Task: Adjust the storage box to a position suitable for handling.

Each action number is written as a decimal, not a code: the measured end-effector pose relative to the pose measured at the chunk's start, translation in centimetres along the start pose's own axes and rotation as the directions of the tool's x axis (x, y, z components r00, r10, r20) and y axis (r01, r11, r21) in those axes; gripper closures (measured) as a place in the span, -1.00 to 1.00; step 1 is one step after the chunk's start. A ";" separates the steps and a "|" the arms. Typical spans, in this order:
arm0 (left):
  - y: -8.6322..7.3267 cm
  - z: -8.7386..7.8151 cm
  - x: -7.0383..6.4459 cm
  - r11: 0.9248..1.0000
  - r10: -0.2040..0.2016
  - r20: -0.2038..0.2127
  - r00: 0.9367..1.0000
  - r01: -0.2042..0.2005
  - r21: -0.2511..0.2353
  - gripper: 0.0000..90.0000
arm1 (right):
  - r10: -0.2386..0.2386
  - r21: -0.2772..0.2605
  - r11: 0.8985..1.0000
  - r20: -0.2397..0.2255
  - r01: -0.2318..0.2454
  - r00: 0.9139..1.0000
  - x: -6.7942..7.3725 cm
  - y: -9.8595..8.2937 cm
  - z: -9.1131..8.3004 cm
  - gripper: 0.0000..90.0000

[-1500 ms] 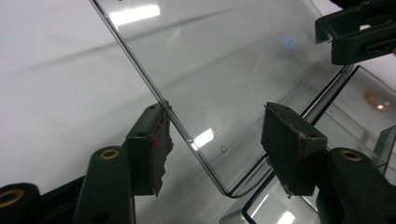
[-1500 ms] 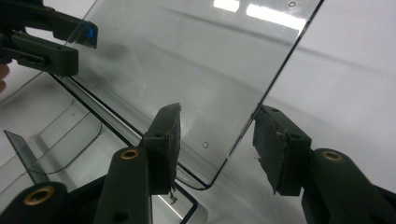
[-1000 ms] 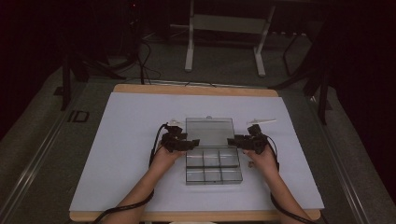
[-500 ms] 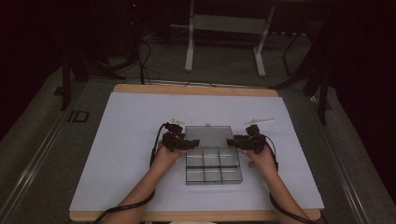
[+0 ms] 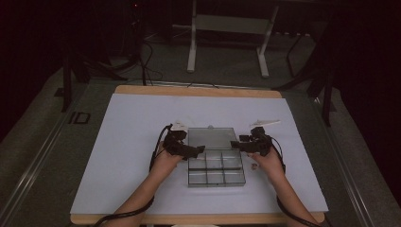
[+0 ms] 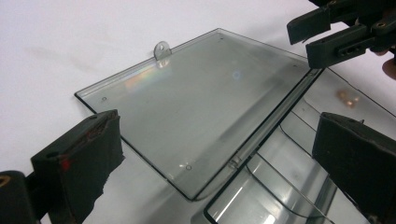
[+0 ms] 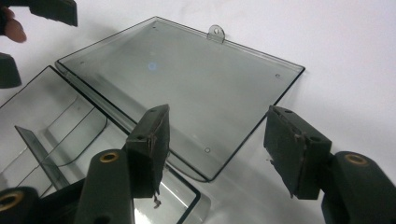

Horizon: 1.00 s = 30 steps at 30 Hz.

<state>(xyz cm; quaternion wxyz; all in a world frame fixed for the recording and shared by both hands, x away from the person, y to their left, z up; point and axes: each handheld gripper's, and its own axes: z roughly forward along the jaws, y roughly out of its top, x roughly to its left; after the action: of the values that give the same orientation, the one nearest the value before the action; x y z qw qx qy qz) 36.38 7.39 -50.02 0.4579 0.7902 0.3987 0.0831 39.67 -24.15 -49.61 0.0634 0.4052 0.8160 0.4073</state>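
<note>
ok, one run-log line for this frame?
lid: open, flat on table | compartment box: divided tray exposed | left claw: open, empty | right claw: open, empty

Readable only: "ID" in dark letters (image 5: pixel 78 117), set on the grey floor strip just left of the table's far left corner, seen in the high view. Nothing legible on the clear compartment box (image 5: pixel 216 169), on its open lid (image 6: pixel 196 107), on the white table cover (image 5: pixel 127 142), or on either gripper's jaws.
</note>
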 end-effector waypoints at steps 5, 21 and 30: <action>-0.6 -0.6 -0.2 1.000 0.012 -0.003 1.000 -0.012 -0.007 -0.94 | -0.049 0.002 0.999 0.021 0.049 0.999 0.2 -0.2 -0.7 -0.15; -2.0 -2.0 -0.9 0.998 0.066 0.010 0.998 -0.066 -0.019 -0.94 | -0.096 -0.017 0.995 0.026 0.097 0.995 0.2 -1.8 -3.7 -0.22; -3.0 -3.0 -0.7 0.996 0.084 0.038 0.996 -0.083 -0.035 -0.94 | -0.127 -0.025 0.992 0.033 0.127 0.991 -0.3 -3.5 -5.4 -0.25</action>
<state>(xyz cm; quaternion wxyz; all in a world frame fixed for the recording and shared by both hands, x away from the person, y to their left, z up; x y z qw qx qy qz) 32.75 9.62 -50.52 0.4749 0.7999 0.3548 0.0934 35.41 -28.92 -48.62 0.1074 0.3579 0.8336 0.4069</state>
